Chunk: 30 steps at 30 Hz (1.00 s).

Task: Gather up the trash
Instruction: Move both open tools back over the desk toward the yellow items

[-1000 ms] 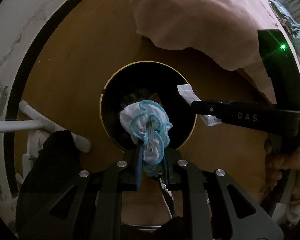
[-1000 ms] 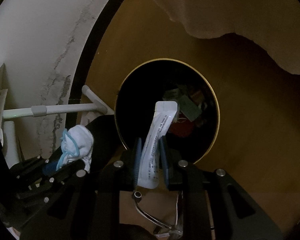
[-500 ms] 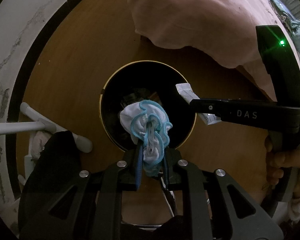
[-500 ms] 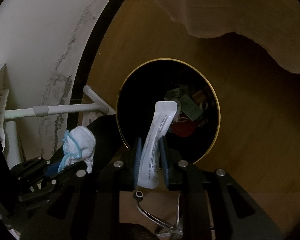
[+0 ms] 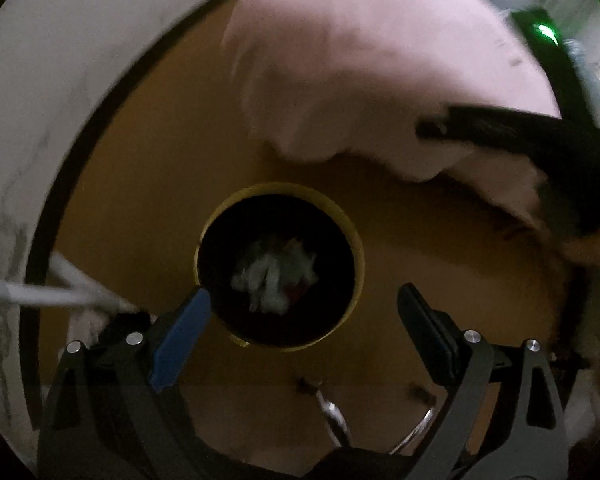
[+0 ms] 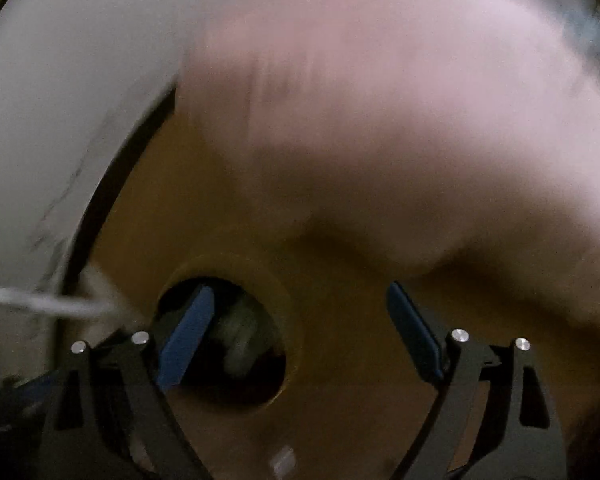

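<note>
Moved: both my grippers higher above the bin — mask and packet gone from them.
Left gripper: jaws just sprang wide, empty.
Right gripper: same — released.
Bin: white trash inside.

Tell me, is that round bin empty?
Not empty. Pale crumpled trash lies at the bottom of the gold-rimmed bin, seen from the left wrist.

A rumpled pink fabric cover hangs ahead of the gripper, over a brown wooden floor. A white metal rack bar lies to the gripper's left, below a pale marbled wall.
</note>
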Each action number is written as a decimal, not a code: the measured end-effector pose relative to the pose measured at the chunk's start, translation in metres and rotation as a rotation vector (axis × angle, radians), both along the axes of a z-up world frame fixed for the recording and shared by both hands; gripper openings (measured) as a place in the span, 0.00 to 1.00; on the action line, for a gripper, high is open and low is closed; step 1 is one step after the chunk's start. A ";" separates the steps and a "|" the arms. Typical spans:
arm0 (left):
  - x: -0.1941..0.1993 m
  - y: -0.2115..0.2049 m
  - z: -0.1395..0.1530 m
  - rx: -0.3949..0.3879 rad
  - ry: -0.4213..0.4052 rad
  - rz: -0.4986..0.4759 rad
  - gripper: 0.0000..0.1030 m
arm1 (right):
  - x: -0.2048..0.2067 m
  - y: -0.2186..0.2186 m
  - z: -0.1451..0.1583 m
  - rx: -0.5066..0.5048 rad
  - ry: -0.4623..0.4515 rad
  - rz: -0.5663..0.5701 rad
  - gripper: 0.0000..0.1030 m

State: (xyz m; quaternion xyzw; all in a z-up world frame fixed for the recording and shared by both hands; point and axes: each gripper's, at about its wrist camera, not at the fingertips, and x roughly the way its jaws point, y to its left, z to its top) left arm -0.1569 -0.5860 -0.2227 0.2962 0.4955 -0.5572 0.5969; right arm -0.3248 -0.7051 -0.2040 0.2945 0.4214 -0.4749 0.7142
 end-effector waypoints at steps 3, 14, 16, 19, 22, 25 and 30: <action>-0.016 0.035 0.082 -0.213 -0.022 -0.043 0.92 | 0.001 0.027 0.074 -0.257 -0.092 0.098 0.95; 0.108 0.228 0.223 -0.430 -0.396 0.439 0.93 | 0.122 0.129 0.178 -0.360 -0.304 0.393 0.94; 0.136 0.264 0.220 -0.385 -0.423 0.552 0.93 | 0.155 0.148 0.186 -0.346 -0.323 0.484 0.94; 0.188 0.349 0.204 -0.298 -0.395 0.801 0.93 | 0.222 0.201 0.193 -0.333 -0.345 0.691 0.94; 0.222 0.423 0.186 -0.226 -0.320 1.001 0.93 | 0.277 0.242 0.193 -0.283 -0.340 0.885 0.94; 0.240 0.482 0.174 -0.188 -0.271 1.135 0.93 | 0.339 0.300 0.190 -0.255 -0.292 1.148 0.94; 0.252 0.547 0.167 -0.143 -0.283 1.234 0.94 | 0.421 0.399 0.176 -0.236 -0.153 1.511 0.89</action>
